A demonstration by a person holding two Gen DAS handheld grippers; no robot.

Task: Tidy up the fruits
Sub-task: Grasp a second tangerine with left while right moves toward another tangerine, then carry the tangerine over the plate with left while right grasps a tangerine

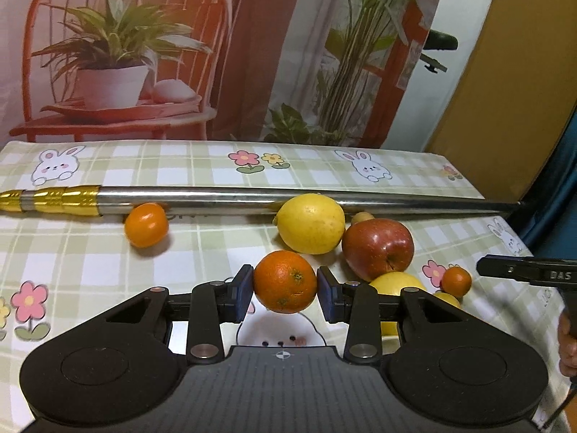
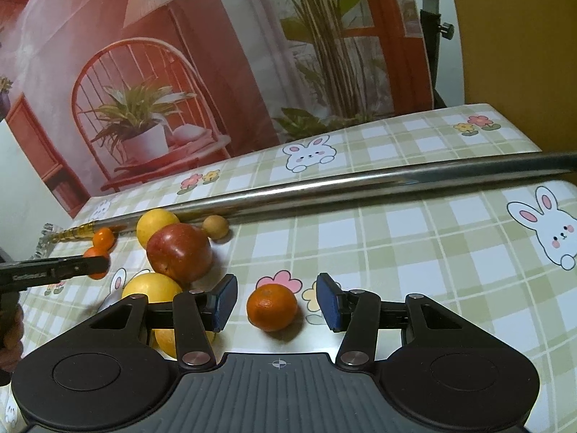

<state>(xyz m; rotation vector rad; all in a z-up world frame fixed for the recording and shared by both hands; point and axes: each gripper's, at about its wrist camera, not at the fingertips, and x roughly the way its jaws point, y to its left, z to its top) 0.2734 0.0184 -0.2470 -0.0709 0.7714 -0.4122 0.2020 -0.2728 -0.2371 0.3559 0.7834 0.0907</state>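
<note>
A: Left gripper (image 1: pixel 285 294), black, blue pads: clamped on a round orange mandarin with dark blemishes (image 1: pixel 285 281), both pads touching its sides, low over the green checked rabbit-print tablecloth (image 1: pixel 90 252). Right gripper (image 2: pixel 277 305): jaws wide, a second round orange mandarin (image 2: pixel 272 306) resting on the cloth between them, pads apart from it

B: Remaining stock?

A: At 12 o'clock of the held mandarin, a yellow lemon (image 1: pixel 310 223); at 2 o'clock, a dark red apple (image 1: pixel 377 247); at 10 o'clock, a small orange kumquat-like fruit (image 1: pixel 146 224) against the long steel rod with gold bands (image 1: pixel 223 198). No container in view; sorting judged barely begun, most fruit loose
</note>
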